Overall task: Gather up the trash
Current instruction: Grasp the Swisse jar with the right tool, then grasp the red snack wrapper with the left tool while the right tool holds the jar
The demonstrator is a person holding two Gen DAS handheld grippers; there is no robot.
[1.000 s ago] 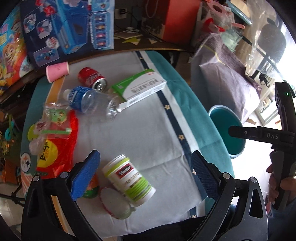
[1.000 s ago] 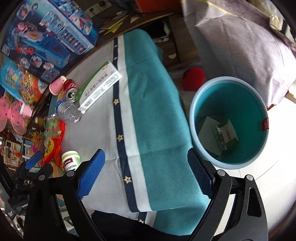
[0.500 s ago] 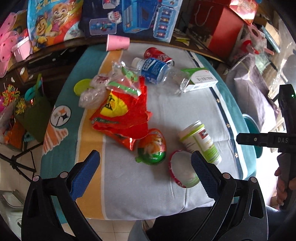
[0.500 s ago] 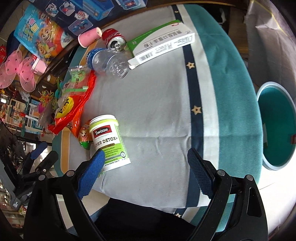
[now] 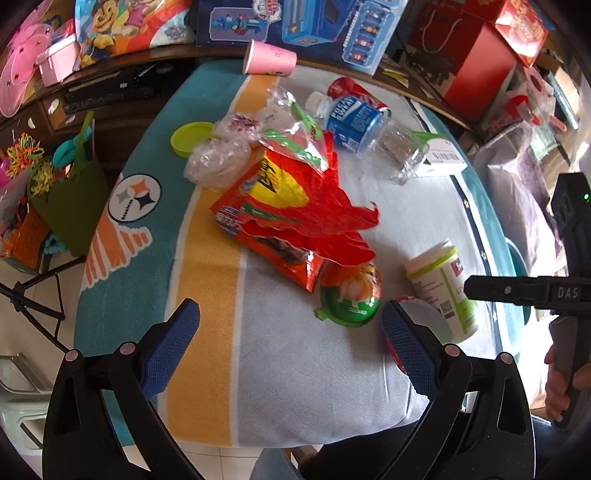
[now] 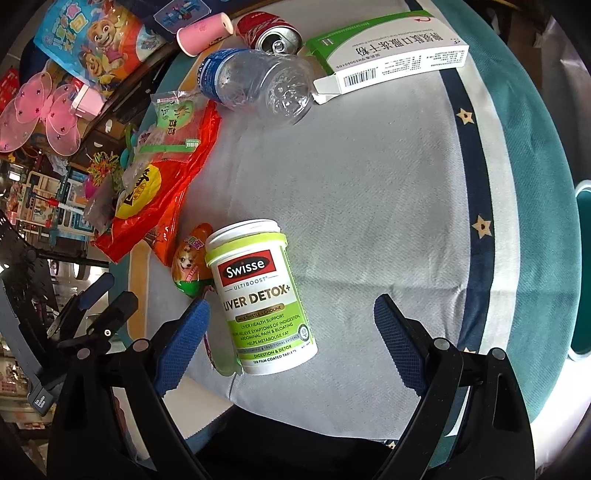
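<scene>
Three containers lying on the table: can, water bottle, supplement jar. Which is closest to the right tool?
The white-and-green Swisse supplement jar, lying partly between the open right tool's fingers. The clear blue-labelled water bottle and red soda can lie at the far edge.

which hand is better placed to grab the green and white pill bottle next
Right, probably. The pill bottle lies on its side between the right gripper's open pads. The left gripper, also open, is over the green snack packet, with the bottle off to its side.

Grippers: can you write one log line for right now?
left gripper: open, empty | right gripper: open, above supplement bottle | trash untouched on table
</scene>
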